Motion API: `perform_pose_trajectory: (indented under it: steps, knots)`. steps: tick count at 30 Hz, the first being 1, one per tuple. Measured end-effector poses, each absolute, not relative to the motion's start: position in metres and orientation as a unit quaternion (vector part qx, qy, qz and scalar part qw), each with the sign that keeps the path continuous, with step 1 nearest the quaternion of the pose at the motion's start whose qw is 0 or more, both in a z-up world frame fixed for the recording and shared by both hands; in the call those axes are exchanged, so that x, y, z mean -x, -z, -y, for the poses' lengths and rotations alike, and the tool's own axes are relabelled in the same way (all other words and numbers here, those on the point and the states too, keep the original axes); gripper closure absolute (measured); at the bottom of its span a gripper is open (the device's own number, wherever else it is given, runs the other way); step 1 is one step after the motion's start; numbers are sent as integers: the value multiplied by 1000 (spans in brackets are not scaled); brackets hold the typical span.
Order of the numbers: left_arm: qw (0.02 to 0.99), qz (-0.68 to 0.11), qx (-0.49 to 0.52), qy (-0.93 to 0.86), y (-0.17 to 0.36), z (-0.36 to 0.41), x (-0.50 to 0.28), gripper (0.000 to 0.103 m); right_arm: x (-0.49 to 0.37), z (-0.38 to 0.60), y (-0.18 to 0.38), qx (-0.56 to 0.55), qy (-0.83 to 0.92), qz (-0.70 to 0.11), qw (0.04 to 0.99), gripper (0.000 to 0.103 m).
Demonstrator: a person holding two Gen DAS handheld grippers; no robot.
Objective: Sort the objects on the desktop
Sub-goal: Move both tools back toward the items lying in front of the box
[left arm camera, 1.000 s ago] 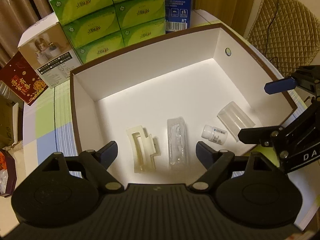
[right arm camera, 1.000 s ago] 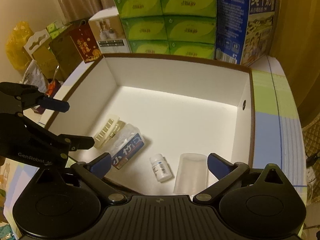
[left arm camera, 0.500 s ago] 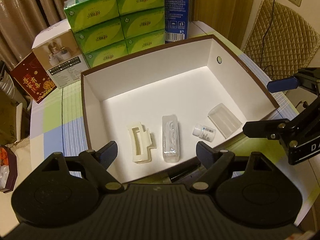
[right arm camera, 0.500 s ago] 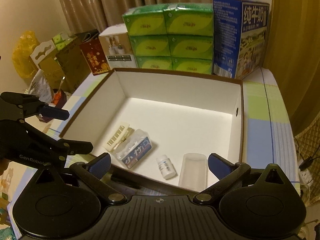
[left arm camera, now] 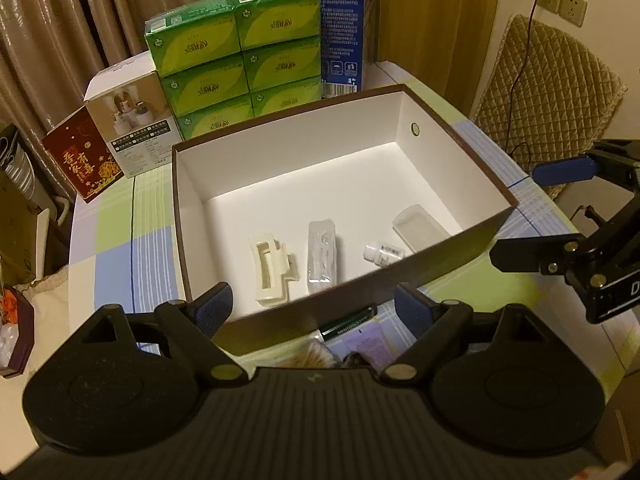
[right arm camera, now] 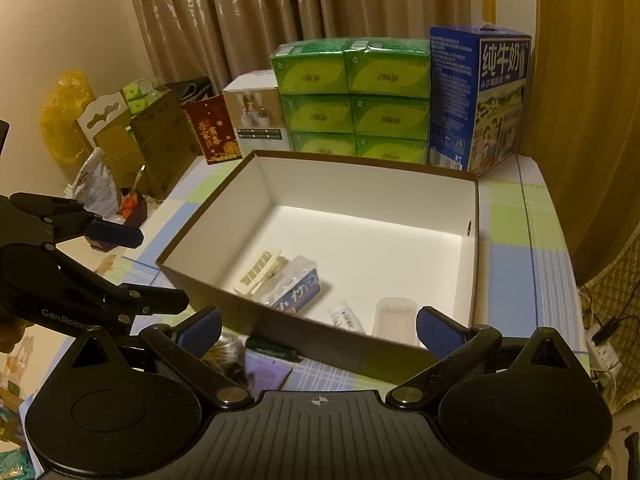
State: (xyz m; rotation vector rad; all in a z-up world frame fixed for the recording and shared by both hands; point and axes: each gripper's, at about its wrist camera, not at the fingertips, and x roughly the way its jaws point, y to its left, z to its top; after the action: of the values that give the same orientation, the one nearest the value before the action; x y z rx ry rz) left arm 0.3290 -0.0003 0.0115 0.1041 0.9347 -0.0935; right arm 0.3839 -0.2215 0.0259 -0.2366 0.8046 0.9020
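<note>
A brown box with a white inside [left arm camera: 436, 252] [right arm camera: 474, 240] stands on the table. In it lie a cream plastic tray [left arm camera: 272, 270] [right arm camera: 260, 268], a clear floss pack [left arm camera: 322, 256] [right arm camera: 298, 286], a small white bottle [left arm camera: 382, 252] [right arm camera: 346, 318] and a clear lid [left arm camera: 418, 226] [right arm camera: 394, 316]. In front of the box lie a dark green tube [left arm camera: 348, 322] [right arm camera: 272, 348] and a purple card [left arm camera: 370, 342] [right arm camera: 270, 374]. My left gripper [left arm camera: 310, 308] is open and empty, held above the box's near wall. My right gripper [right arm camera: 320, 326] is open and empty, beside it to the right.
Green tissue packs [left arm camera: 240, 60] [right arm camera: 352, 100], a blue milk carton [left arm camera: 344, 24] [right arm camera: 480, 100], a white product box [left arm camera: 128, 128] and a red box [left arm camera: 82, 160] line the table behind the brown box. A quilted chair [left arm camera: 548, 92] stands to the right. Bags and boxes [right arm camera: 120, 144] crowd the left.
Both grippers have drawn back and up from over the box. The box's near wall and the tube and card in front of it have come into view.
</note>
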Motion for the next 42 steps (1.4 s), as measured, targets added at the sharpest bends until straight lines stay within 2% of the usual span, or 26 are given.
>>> perform_pose_trajectory:
  steps: [20,42]
  knots:
    - [910,-414,-31,-4,-27,-5,-235,17,-317,271,-20,100,-429,-363,821,2]
    - [898,-440,-6,-19,-5,-2,-195,17,-292,288,5,104,-425,-377,816,2]
